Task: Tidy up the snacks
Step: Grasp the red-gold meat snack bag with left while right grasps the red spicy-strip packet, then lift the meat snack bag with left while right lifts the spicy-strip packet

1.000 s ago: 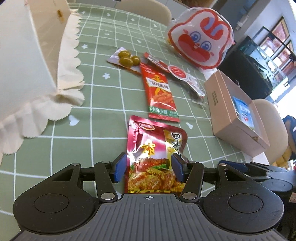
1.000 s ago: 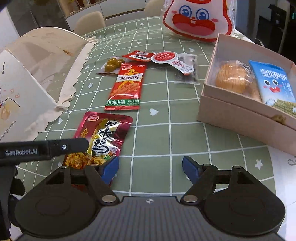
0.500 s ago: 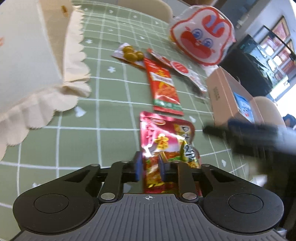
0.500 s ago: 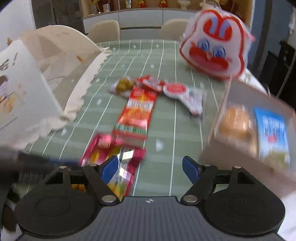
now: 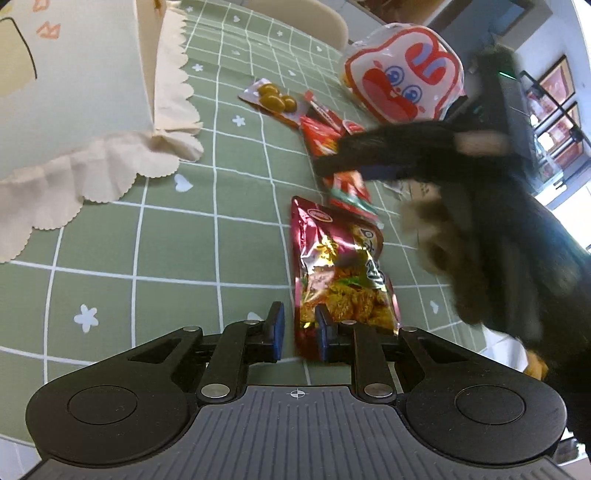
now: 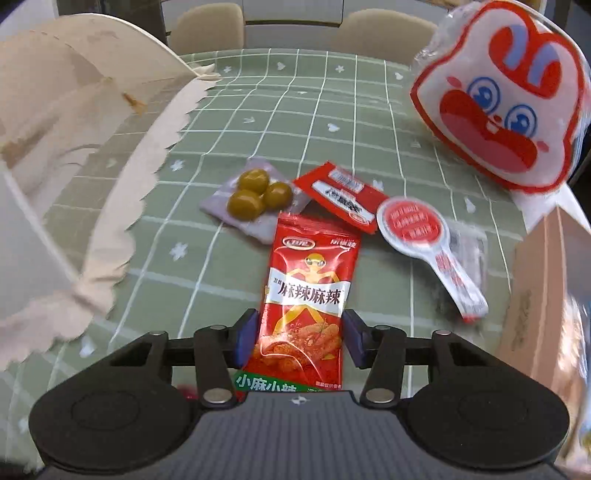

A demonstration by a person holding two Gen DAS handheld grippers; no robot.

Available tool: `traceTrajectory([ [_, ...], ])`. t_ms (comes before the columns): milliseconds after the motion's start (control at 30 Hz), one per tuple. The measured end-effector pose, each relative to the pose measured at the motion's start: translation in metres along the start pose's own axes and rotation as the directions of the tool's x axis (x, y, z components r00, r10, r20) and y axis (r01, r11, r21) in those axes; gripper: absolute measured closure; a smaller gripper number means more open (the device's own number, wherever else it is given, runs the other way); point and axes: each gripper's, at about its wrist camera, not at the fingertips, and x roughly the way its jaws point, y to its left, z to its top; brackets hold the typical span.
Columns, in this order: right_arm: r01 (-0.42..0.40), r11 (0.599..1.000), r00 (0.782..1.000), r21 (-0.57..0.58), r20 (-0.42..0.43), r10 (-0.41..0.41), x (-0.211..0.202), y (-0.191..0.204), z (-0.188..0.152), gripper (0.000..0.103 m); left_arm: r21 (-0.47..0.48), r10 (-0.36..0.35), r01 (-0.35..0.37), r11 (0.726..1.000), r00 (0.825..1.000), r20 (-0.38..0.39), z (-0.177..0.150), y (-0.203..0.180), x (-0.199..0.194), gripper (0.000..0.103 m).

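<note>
My left gripper is nearly shut, pinching the near edge of a shiny maroon snack pouch that is raised and crumpled over the green checked tablecloth. My right gripper is open, its jaws on either side of a red spicy-snack packet lying flat on the cloth. In the left wrist view that packet is partly hidden by the blurred right gripper and arm. A pack of green olives, a small red sachet and a spoon-shaped red and white packet lie beyond.
A large rabbit-face snack bag stands at the far right. A pink cardboard box is at the right edge. A cream scalloped paper bag lies open on the left. Chairs stand behind the table.
My left gripper closed on the maroon pouch and lifted its near end. My right gripper swung forward and left over the red spicy-snack packet, staying open.
</note>
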Motion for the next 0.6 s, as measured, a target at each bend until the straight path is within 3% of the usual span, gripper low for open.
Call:
traceTrajectory([
  [200,0.021,0.999,1.0,-0.033,0.018,-0.02,-0.064,-0.01,-0.065,0.055,-0.026,-0.06,0.059,0.998,0.998,-0.013,0.006,0.006,0.006,0.08],
  [333,0.03,0.999,0.999,0.028,-0.042,-0.029,-0.068,-0.017,-0.111,0.055,-0.011,-0.092,0.092,0.996,0.996,-0.017,0.019,0.003,0.02,0.079],
  [433,0.056,0.996,0.998,0.066,-0.013,-0.056,-0.072,-0.019,-0.128,0.053,0.01,-0.095,0.095,0.995,0.995,-0.023,0.027,-0.003,0.028,0.078],
  [533,0.042,0.995,0.999,0.088,0.001,-0.042,-0.078,-0.018,-0.138,0.053,0.021,-0.119,0.121,0.992,0.992,-0.049,0.031,-0.016,0.03,0.061],
  [600,0.012,0.996,1.0,0.089,0.008,-0.013,-0.083,-0.018,-0.143,0.053,0.056,-0.148,0.151,0.987,0.987,-0.059,0.03,-0.031,0.023,0.058],
])
